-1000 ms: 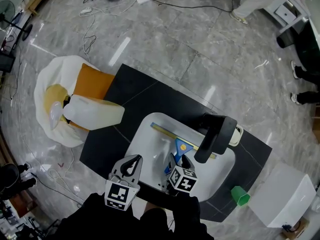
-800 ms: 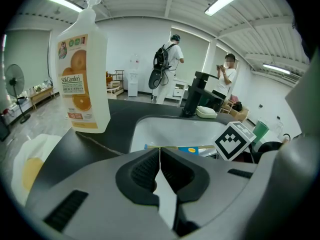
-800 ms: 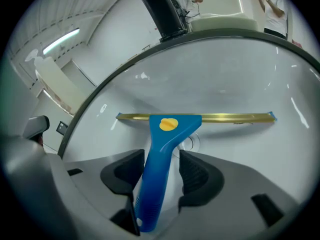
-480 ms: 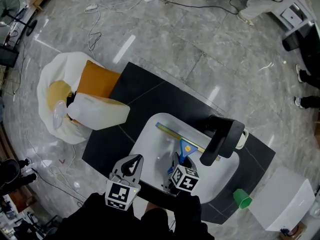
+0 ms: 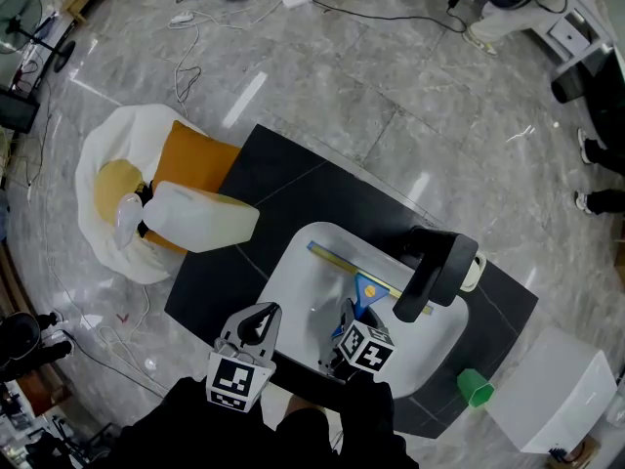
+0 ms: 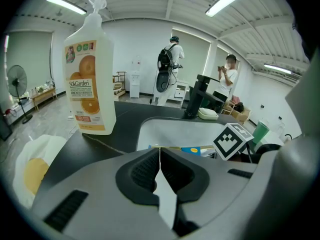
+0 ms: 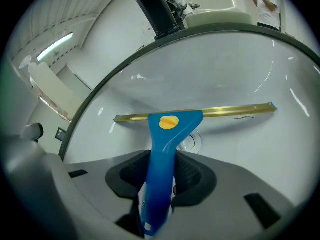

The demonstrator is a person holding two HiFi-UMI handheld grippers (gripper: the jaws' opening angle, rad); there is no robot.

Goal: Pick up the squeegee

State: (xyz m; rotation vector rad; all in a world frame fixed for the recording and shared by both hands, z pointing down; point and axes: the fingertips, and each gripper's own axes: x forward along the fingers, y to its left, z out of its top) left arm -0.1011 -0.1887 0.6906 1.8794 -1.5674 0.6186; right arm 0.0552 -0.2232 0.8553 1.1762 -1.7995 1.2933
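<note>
Squeegee (image 7: 170, 129) lies in the white sink (image 5: 289, 267), which is set into a black counter (image 5: 293, 191). Its handle points back at the person. Its blade runs crosswise over the basin floor, just past the drain. The handle is bright blue plastic, narrow at the near end and flaring into a wide triangle where it meets the blade. A round yellow spot sits in the middle of that flare, and no writing can be made out on it. The blade holder is a long, thin, brass-coloured strip with small blue caps at both tips. Near the handle's end there is a small hole, and beside it some moulded print too fine to read.

The right gripper (image 7: 161, 164) has just been closing its jaws, and both pads now press on the blue handle. The left gripper (image 6: 160, 151) hovers at the near edge of the counter with its jaws together and nothing between them.

On the counter to the left stands a pale plastic bottle (image 6: 90, 79). Its label shows orange slices and reads "SokGarden"; the smaller lines are illegible. A black faucet (image 5: 430, 267) rises at the sink's far side.
</note>
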